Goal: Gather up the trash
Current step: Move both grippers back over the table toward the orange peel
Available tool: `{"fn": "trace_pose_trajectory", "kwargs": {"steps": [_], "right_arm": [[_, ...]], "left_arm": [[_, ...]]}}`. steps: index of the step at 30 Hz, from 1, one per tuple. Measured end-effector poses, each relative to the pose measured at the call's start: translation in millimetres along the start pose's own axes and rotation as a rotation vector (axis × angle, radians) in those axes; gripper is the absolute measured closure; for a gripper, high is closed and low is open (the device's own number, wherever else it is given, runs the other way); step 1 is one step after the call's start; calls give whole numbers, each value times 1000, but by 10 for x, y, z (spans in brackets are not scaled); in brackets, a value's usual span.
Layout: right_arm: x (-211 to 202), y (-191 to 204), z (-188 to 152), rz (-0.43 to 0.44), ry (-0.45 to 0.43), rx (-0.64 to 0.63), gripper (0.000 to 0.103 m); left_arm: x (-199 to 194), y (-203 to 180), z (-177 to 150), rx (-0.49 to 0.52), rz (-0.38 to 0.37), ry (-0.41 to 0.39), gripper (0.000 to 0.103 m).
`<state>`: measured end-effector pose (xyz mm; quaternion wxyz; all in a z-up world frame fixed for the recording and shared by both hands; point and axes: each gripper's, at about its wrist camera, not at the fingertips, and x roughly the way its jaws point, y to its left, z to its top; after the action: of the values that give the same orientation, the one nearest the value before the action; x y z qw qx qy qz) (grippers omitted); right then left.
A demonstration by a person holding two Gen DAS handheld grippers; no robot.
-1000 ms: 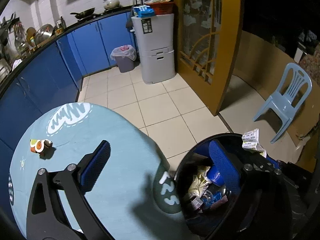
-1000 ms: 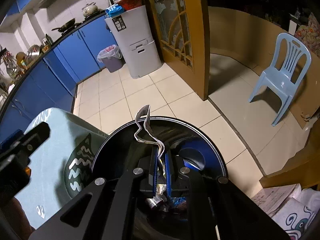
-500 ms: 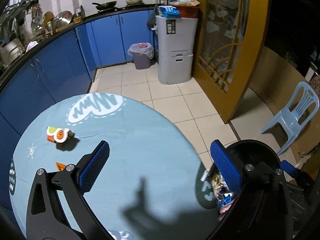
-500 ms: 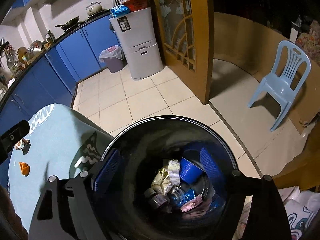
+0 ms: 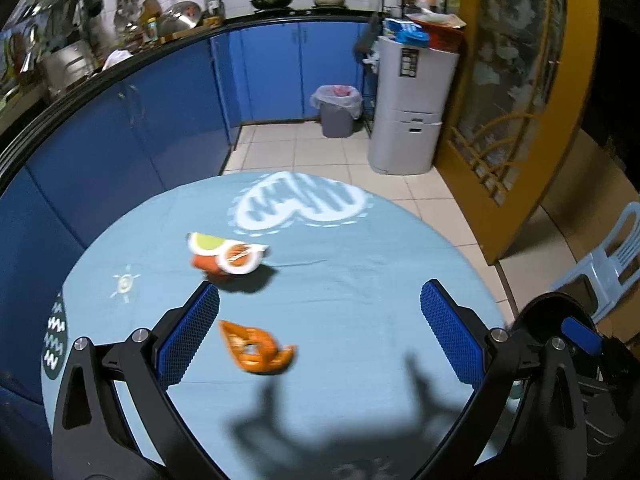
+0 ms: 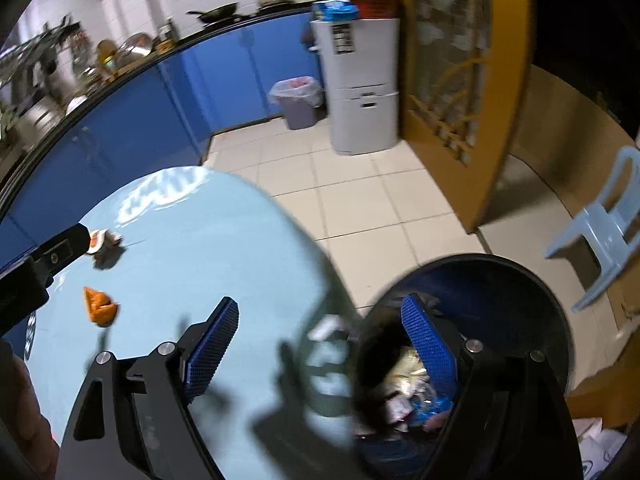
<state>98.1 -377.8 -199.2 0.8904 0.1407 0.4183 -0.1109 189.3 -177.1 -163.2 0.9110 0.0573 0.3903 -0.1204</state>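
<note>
Left gripper [image 5: 320, 316] spread wide and empty above the round blue table [image 5: 360, 272], orange wrapper [image 5: 256, 350] lying between its fingers and crushed paper cup [image 5: 226, 256] just beyond. Right gripper [image 6: 320, 332] likewise spread and empty, straddling the table edge and the rim of the black trash bin [image 6: 520, 280], collected litter heaped inside.

Light blue tabletop [image 5: 360, 272] with white squiggle prints, orange scrap [image 5: 256, 348] between the left claw [image 5: 320, 336] pads, orange-white-lime wrapper [image 5: 226, 256] just ahead. Black bin [image 6: 520, 280] under the right claw [image 6: 320, 344]; blue cabinets [image 5: 272, 72] beyond.
</note>
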Motion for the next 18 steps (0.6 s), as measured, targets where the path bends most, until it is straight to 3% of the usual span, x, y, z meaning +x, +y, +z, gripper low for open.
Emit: {"fn": "trace_pose_trajectory", "kwargs": {"steps": [11, 18], "right_arm": [[105, 751, 48, 35, 15, -125, 21], [217, 1256, 13, 112, 35, -206, 21]], "left_arm": [[53, 632, 29, -78, 23, 6, 4], [229, 1017, 130, -37, -10, 71, 4]]}}
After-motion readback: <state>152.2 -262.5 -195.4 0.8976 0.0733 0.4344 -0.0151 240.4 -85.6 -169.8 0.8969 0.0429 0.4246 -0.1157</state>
